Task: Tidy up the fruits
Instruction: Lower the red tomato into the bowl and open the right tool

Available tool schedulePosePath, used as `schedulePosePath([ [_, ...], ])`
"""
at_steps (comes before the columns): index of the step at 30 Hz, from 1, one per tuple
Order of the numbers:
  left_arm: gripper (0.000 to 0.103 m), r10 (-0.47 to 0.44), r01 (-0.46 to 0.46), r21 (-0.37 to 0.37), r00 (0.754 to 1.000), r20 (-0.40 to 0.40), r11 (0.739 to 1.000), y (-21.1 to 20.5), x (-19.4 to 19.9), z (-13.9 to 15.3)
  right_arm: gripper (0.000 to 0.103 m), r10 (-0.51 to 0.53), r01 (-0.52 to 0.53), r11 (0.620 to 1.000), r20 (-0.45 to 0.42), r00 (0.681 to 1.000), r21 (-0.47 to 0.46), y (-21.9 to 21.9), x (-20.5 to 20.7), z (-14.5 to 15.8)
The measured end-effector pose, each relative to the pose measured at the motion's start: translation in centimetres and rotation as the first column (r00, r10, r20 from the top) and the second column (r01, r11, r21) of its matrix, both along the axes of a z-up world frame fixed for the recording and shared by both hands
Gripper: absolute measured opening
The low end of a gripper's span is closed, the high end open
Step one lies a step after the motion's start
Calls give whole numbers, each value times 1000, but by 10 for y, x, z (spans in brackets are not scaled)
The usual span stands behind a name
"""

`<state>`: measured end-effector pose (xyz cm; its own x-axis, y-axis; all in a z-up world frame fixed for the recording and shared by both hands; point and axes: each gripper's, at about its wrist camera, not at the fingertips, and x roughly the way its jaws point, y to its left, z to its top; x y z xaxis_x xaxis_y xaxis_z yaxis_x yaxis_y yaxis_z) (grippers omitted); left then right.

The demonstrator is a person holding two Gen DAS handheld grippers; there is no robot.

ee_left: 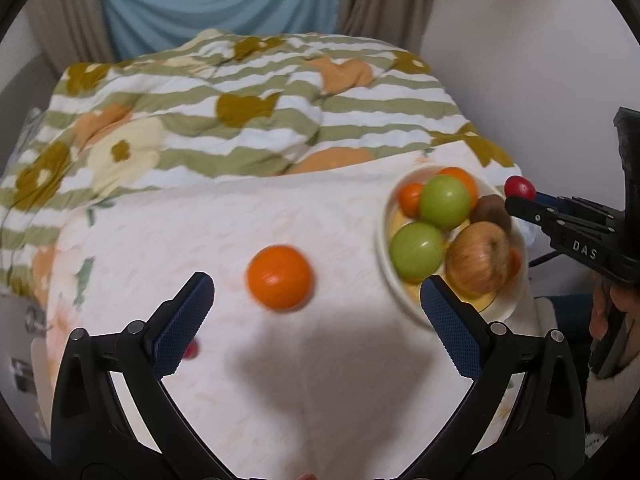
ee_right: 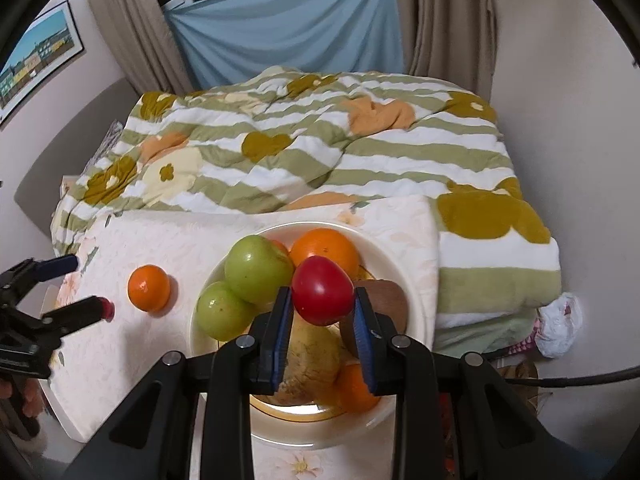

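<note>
We note right gripper (ee_right: 322, 334) clamped on small red fruit (ee_right: 322, 297), centre of right view, held over bowl (ee_right: 416, 280). Fruit looks smooth, thin-skinned, likely bruises; we judge light squeeze across widest part best. Left gripper (ee_left: 316, 316) spread wide, nothing between pads. Loose orange (ee_left: 279, 277) on pale cloth (ee_left: 160, 232), mid-frame in left view, just above open jaws, apart from bowl at right. We judge orange firm, round, prone to roll; take across its middle.

A home bedroom: a bed with a flowered striped quilt (ee_right: 320, 152), window curtains (ee_right: 132, 28), a framed picture (ee_right: 36, 56).
</note>
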<state>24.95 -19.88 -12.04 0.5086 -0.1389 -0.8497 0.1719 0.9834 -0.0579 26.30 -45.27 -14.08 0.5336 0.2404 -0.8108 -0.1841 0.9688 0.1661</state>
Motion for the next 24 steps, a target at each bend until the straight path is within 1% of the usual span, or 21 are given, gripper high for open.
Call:
schedulePosePath([
  [6, 103, 68, -68, -3, 998, -9, 998, 23, -15, -4, 27, 3, -3, 1000, -4, 1000, -5, -1, 4, -7],
  [9, 103, 85, -85, -3, 996, -19, 996, 27, -18, -9, 27, 13, -13, 1000, -16, 1000, -25, 2, 8, -11],
  [12, 103, 95, -95, 2, 995, -29, 995, 27, -23, -13, 28, 18, -18, 1000, -24, 1000, -11, 3, 10, -12],
  [13, 103, 102, -102, 5, 994, -35, 995, 28, -24, -15, 34, 16, -16, 1000, -23, 1000, -8, 3, 10, -12],
  [14, 103, 108, -108, 5, 993, -40, 994, 29, -25, -16, 45, 15, -15, 1000, -25, 1000, -4, 3, 9, -12],
  [15, 103, 113, -113, 4, 993, -42, 994, 29, -25, -18, 73, 17, -17, 1000, -26, 1000, 7, 2, 8, -12],
  [16, 103, 121, -121, 2, 992, -45, 993, 30, -26, -18, 94, 16, -16, 1000, -23, 1000, 13, 2, 7, -11],
  [17, 103, 129, -129, 0, 991, -46, 992, 32, -28, -18, 98, 14, -14, 1000, -14, 1000, 15, 1, 5, -9],
  [18, 103, 133, -134, -1, 990, -47, 991, 33, -30, -17, 100, 14, -14, 1000, -9, 1000, 12, 2, 3, -7],
  [21, 103, 144, -144, 3, 989, -39, 990, 36, -36, -13, 100, 22, -21, 999, 14, 1000, -31, 5, -3, -2],
  [24, 103, 151, -151, 3, 988, -23, 988, 40, -41, -7, 100, 29, -27, 998, 43, 999, -49, 8, -10, 5],
])
